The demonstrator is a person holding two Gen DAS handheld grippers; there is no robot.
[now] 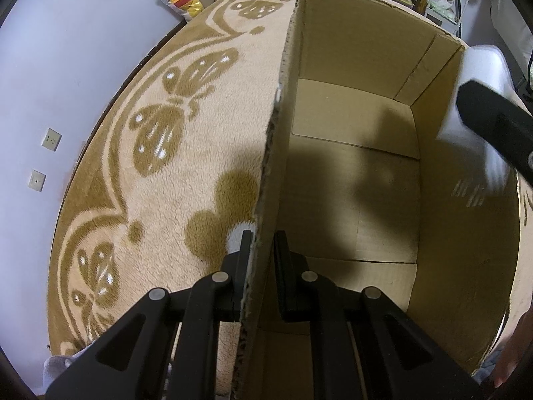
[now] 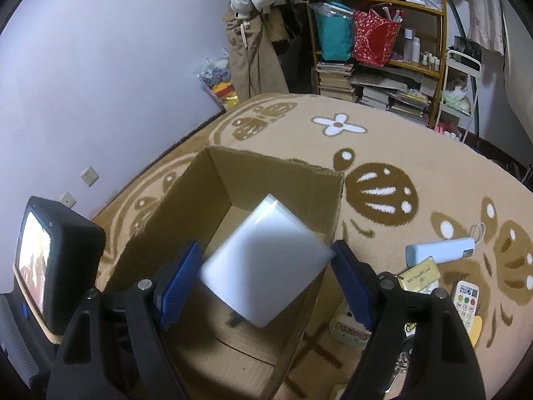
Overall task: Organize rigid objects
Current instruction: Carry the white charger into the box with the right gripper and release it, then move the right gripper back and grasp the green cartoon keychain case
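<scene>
We clamp the left gripper (image 1: 263,250) on the cardboard box's (image 2: 233,180) wall to steady it, while the right gripper (image 2: 266,266), spread apart, frees the white box (image 2: 266,260) over its opening.

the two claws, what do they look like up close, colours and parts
The left claw is all black: angular plastic linkage arms with round silver pivot pins and thin flat black fingers. The right claw has the same black linkage and silver pins, but its fingers carry ribbed blue pads.
</scene>
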